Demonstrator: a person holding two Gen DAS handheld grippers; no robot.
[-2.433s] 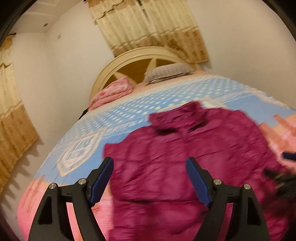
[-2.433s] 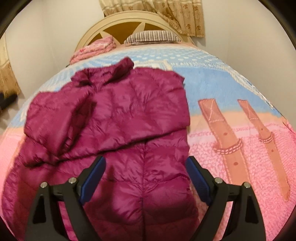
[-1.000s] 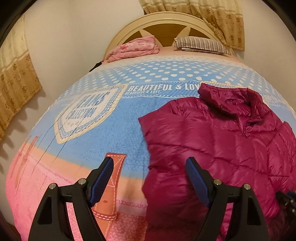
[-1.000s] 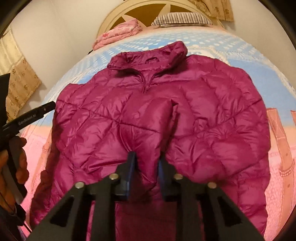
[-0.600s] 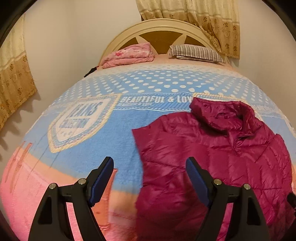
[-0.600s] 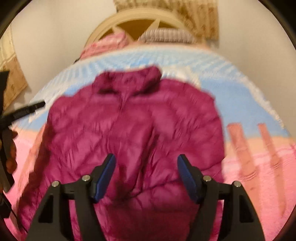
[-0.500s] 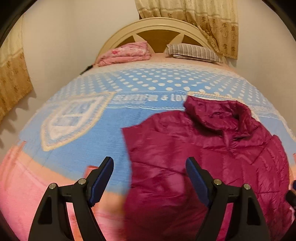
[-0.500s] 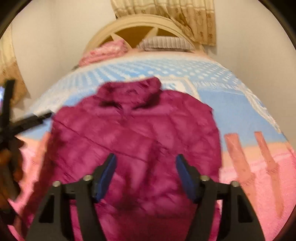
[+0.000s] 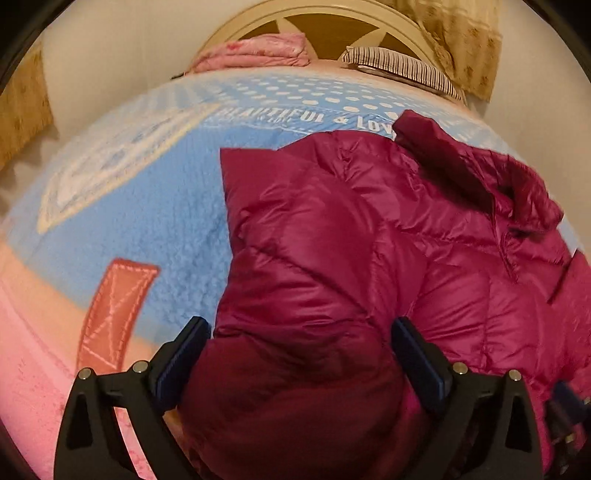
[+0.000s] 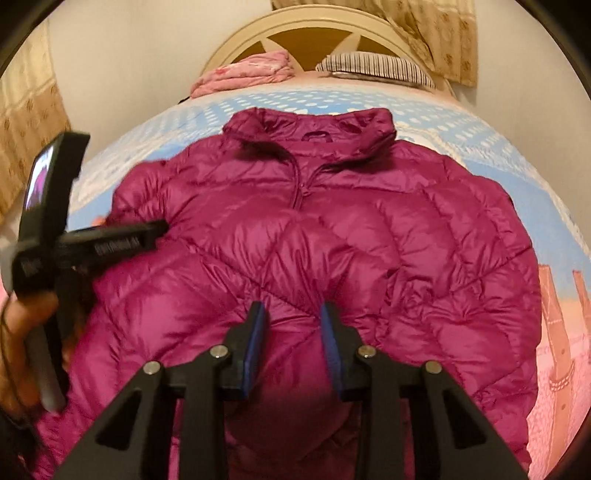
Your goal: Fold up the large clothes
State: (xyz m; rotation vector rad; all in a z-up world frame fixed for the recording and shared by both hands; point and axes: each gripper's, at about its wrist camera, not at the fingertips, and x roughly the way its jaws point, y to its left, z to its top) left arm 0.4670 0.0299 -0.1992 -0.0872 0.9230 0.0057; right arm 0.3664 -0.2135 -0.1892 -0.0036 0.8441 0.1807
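Bed blanket [image 9: 155, 206] bears a magenta jacket [image 10: 332, 229]; left fingers [image 9: 184, 354] just widened astride its edge, right fingers [image 10: 255, 343] just narrowed onto a fold.

I see the jacket [image 10: 332, 229] lying flat on the bed [image 10: 517, 147], collar toward the headboard [image 10: 306, 33]. Behind it sit a folded blanket [image 10: 243, 72] on the left and a pillow [image 10: 373, 66] on the right.

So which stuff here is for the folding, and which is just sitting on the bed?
For the folding:
- purple puffer jacket
- left hand-held gripper, wide open around the jacket's edge
- right hand-held gripper, its jaws just closing on a puff of jacket

Just lying about:
- pink folded blanket
- striped pillow
- curtains
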